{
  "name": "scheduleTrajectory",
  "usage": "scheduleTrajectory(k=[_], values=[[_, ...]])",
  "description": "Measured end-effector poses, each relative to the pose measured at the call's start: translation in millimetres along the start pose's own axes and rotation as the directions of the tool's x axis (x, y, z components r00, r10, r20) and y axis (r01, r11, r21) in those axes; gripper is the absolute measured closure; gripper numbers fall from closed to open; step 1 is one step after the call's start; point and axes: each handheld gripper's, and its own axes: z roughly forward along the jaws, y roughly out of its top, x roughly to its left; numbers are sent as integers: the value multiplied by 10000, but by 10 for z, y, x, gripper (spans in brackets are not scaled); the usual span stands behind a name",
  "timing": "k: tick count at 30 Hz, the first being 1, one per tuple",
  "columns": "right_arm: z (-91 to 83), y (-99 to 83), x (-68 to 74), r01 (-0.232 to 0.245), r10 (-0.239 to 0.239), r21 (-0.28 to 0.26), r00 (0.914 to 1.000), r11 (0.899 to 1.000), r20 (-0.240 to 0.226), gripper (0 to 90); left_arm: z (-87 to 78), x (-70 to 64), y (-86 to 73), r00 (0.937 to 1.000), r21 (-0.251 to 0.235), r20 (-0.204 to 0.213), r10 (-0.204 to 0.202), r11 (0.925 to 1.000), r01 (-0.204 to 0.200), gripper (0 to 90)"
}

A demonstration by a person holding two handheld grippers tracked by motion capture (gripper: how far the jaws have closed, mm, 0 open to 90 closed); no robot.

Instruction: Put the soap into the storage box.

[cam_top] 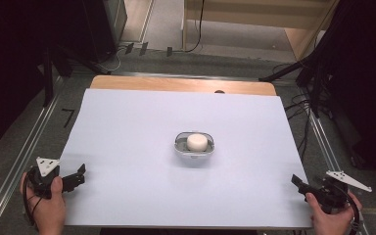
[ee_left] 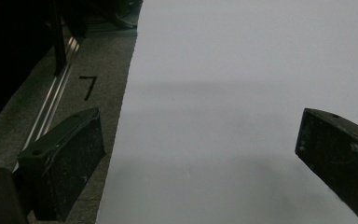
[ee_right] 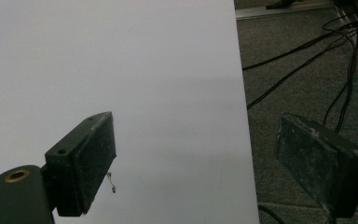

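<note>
A white sheet (cam_top: 142, 147) covers most of the wooden table (cam_top: 176, 84), and it serves as the landmark here. Near the middle of the sheet sits a small grey oval dish (cam_top: 194, 147) with a white round puck-like object (cam_top: 197, 142) resting inside it; what the white object is made of cannot be told from the high view.

The left gripper (cam_top: 78, 177) is held in the person's left hand (cam_top: 49, 205) at the near left corner of the sheet, its black jaws pointing inward over the sheet's left edge. In the left gripper view (ee_left: 200, 154) its jaws stand spread wide with nothing between them; one jaw hangs over the grey carpet (ee_left: 51, 121) beside the sheet's edge, the other over the sheet itself. A black mark like a "7" (ee_left: 88, 86) is on the carpet just left of the sheet.

The right gripper (cam_top: 301, 186) is held in the right hand (cam_top: 330, 218) at the near right corner of the sheet, well apart from the dish. In the right gripper view (ee_right: 196, 154) its jaws are also spread and empty, one over the sheet and one over the carpet, where black cables (ee_right: 298, 65) lie to the right of the sheet's edge.

The dish lies roughly midway between both grippers, farther up the sheet, touched by neither.
</note>
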Motion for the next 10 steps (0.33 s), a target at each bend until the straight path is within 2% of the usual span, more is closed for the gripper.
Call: scheduleTrajectory(k=[8, 10], values=[[3, -13, -24, -216, 215, -62, 9998, 9997, -53, 130, 3, -1, 2, 10000, 32, 21, 14, 10000, -14, 20], [-5, -6, -3, -95, 94, -98, 10000, 9999, -29, 130, 1, 2, 0, 10000, -1, 10, -20, 10000, 20, 20]])
